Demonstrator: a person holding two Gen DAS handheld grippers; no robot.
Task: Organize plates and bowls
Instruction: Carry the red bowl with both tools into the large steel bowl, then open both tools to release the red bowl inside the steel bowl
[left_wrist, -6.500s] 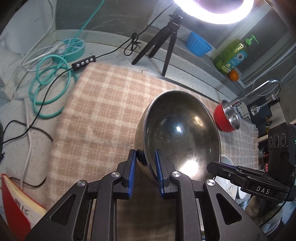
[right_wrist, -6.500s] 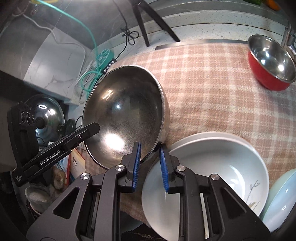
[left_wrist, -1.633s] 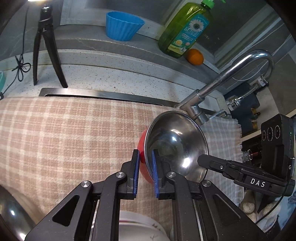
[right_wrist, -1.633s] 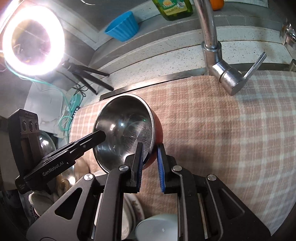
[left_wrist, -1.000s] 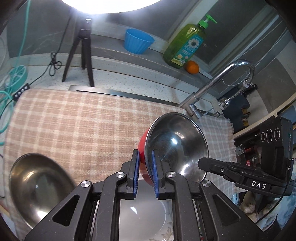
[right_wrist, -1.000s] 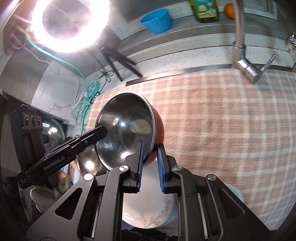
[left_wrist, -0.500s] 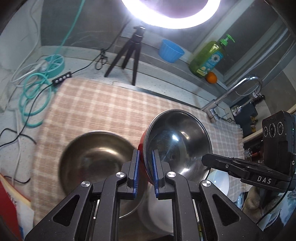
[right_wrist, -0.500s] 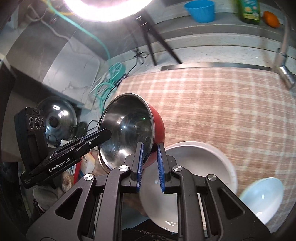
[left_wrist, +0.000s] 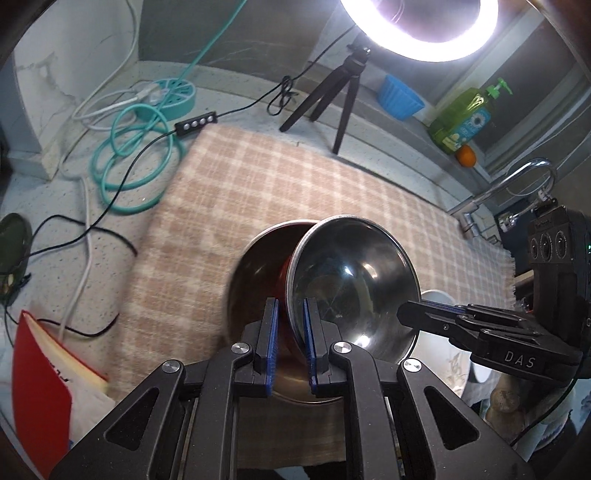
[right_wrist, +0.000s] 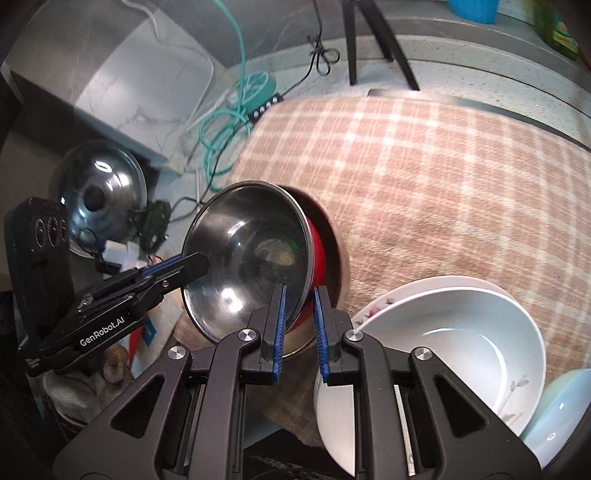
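Note:
A red bowl with a steel inside (left_wrist: 354, 280) (right_wrist: 251, 258) is held by both grippers on opposite rims. My left gripper (left_wrist: 290, 332) is shut on its near rim; my right gripper (right_wrist: 299, 321) is shut on the other rim. The red bowl is tilted and sits partly inside the large steel bowl (left_wrist: 255, 258) (right_wrist: 340, 266) on the checked cloth (left_wrist: 295, 192). A large white bowl (right_wrist: 443, 332) rests on a flowered plate to the right, with a pale blue bowl (right_wrist: 554, 417) beyond it.
A ring light on a black tripod (left_wrist: 325, 99), a blue cup (left_wrist: 400, 98), green soap bottle (left_wrist: 465, 122), orange (left_wrist: 466, 155) and tap (left_wrist: 509, 184) stand at the back. Teal cable coils (left_wrist: 136, 162) and a red book (left_wrist: 40, 395) lie left. A pot lid (right_wrist: 99, 184) stands left.
Both grippers have carried the red bowl left and down, from above the cloth into the large steel bowl. The white bowl now lies off to the right.

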